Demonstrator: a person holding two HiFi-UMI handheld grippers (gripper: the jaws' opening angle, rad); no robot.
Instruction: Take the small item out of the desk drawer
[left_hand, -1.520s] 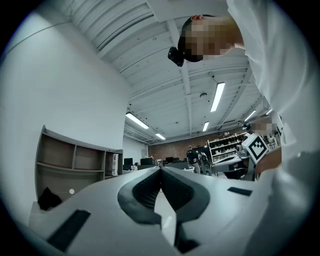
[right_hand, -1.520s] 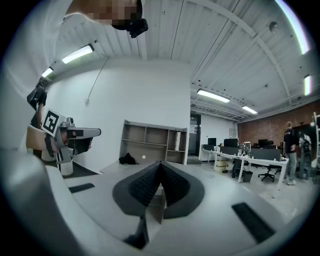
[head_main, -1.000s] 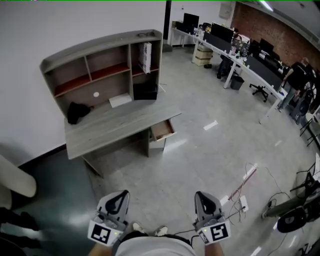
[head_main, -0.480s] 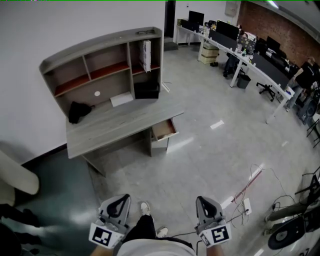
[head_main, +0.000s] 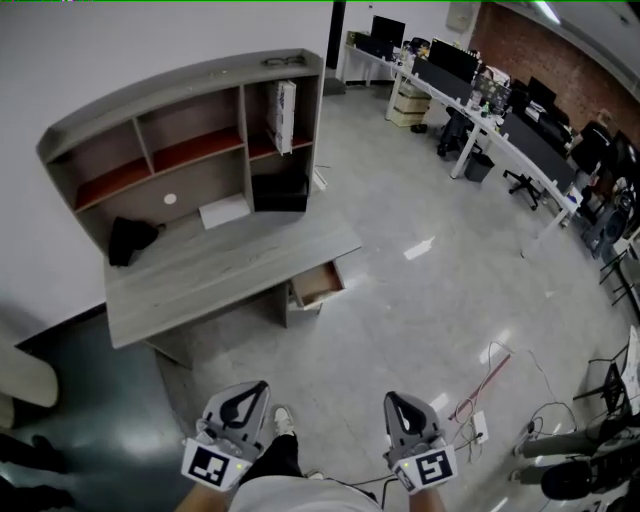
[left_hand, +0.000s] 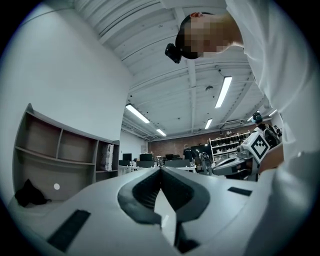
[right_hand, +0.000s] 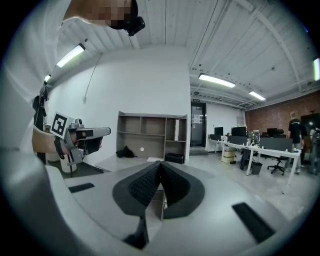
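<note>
A grey wooden desk (head_main: 220, 268) with a shelf hutch stands against the white wall, well ahead of me. Its drawer (head_main: 318, 283) at the right end is pulled open; I cannot make out what lies inside. Both grippers hang low near my body, far from the desk. My left gripper (head_main: 243, 401) is shut with nothing in it, and its jaws meet in the left gripper view (left_hand: 160, 170). My right gripper (head_main: 401, 408) is shut and empty too, its jaws touching in the right gripper view (right_hand: 160, 165), which faces the desk (right_hand: 150, 145).
On the desk lie a black bundle (head_main: 128, 240), a white sheet (head_main: 224, 211) and a black box (head_main: 279, 190). A cable and power strip (head_main: 478, 395) lie on the floor to the right. Office desks with monitors (head_main: 480, 110) and people line the far right.
The view has shifted: the desk now sits a little lower and further left in the head view. Both grippers stay low and shut.
</note>
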